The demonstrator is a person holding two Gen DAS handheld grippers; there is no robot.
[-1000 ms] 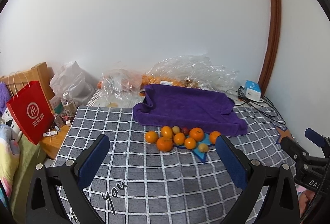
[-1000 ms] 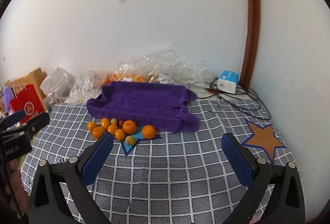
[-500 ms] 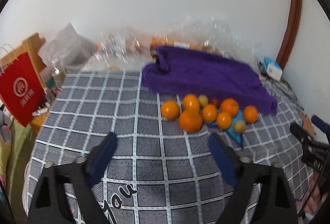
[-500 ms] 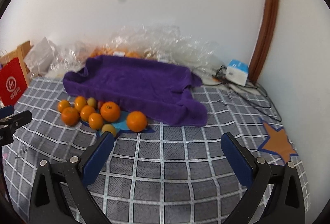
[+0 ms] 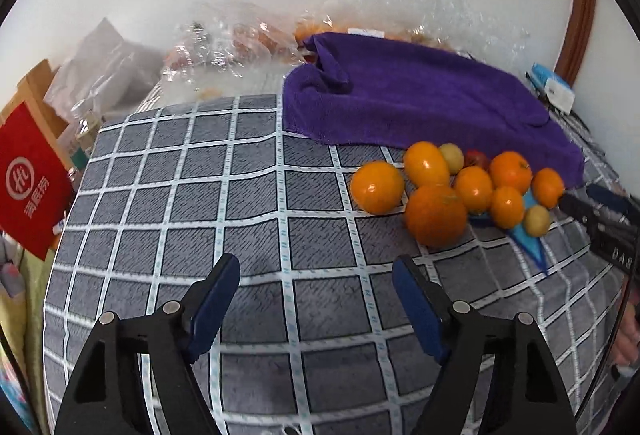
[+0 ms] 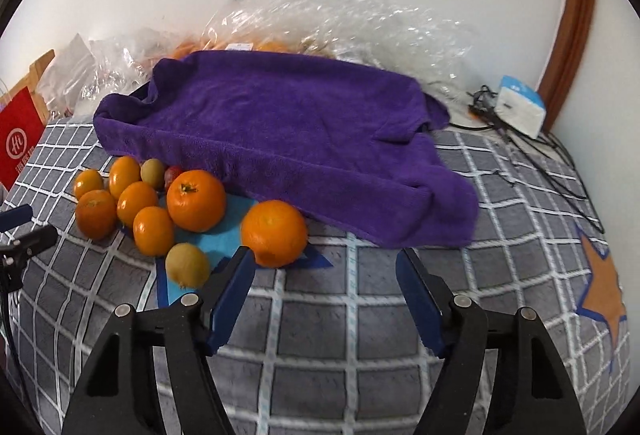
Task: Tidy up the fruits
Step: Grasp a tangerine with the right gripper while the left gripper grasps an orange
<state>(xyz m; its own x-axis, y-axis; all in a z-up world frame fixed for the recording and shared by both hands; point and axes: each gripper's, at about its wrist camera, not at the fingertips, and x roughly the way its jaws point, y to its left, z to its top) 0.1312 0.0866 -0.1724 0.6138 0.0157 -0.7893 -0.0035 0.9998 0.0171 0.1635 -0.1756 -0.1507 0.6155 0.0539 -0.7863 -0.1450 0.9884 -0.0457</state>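
**Both grippers brought in close to fruit pile; no fruit picked up yet**

Compared w/ a second ago, the fruit pile point(image 5: 460, 187) is seen much larger and lower in both views, so both grippers have been lowered and advanced toward it. The wall switch seen then is no longer in frame. Judged: approach phase nearly done, first grasp pending.

The left gripper point(image 5: 316, 275) is held wide apart, nothing between the jaws; the pile lies ahead and to its right. The right gripper point(image 6: 324, 267) is also spread wide and empty, w/ the nearest orange point(image 6: 274, 233) just beside its left fingertip; contact can't be confirmed.

The fruit rests on a bed cover point(image 5: 180, 195), grey w/ white grid lines, soft and slightly rumpled, right at the front edge of a purple towel point(image 6: 280, 127). The towel is plush, thick-piled, draped w/ raised folded edges.

Fruit approx. ten pcs: round, glossy orange citrus of mixed size, two small dull yellow-green ones point(image 6: 187, 264), one small red piece point(image 6: 173, 174) mostly hidden. Smooth round skins are judged likely to roll on the soft cover if nudged.

Crinkled clear plastic bags point(image 6: 340, 15) are piled behind the towel.
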